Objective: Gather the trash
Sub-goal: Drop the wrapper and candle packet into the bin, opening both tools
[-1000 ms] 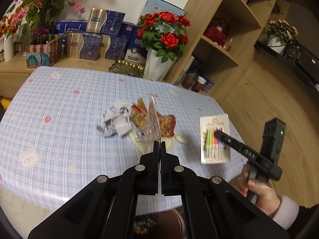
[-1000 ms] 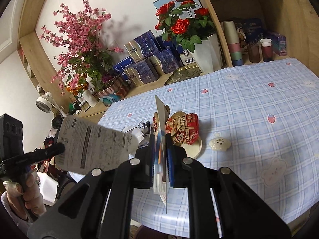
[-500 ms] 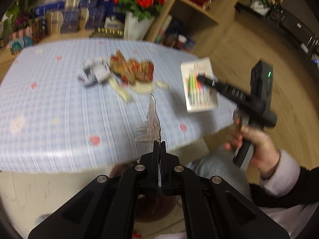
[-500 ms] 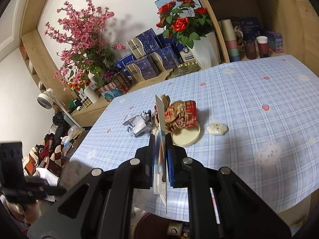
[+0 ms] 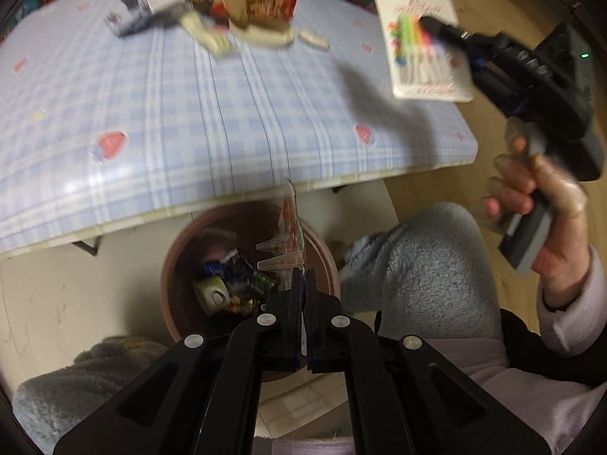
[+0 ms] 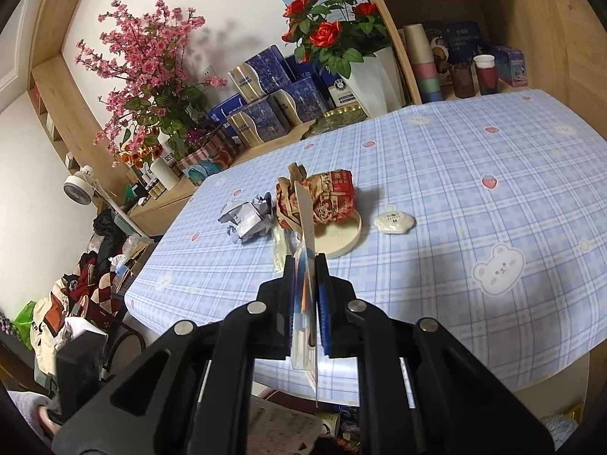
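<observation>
The left gripper [image 5: 302,278] points steeply down, its fingers clenched on a clear plastic tray [image 5: 290,235]. The tray stands on edge at frame centre, long axis running up the frame away from the fingers, over the brown bin [image 5: 170,265], which holds a few scraps under the desk [image 5: 227,113] edge. A second ago that same tray was held above the desk top, with the pile of wrappers just behind it; now the desk has slid to the upper half of the left view and the bin fills the middle.

The right gripper [image 6: 306,265] is clenched on a candle card [image 5: 421,45]. In the left view the card sits at upper right, face toward the camera, its long axis running down the frame; in the right view it shows edge-on between the fingers, running up the frame. It has hardly shifted since the earlier frames. The right hand [image 5: 546,212] wraps the handle at right, wrist in a pale sleeve, the gripper angled toward upper left.

On the desk lie crumpled paper [image 6: 248,218], a red wrapper [image 6: 322,201] on a round lid [image 6: 341,235], and a small white object [image 6: 394,222], perhaps a sweet; blur hides the details.
</observation>
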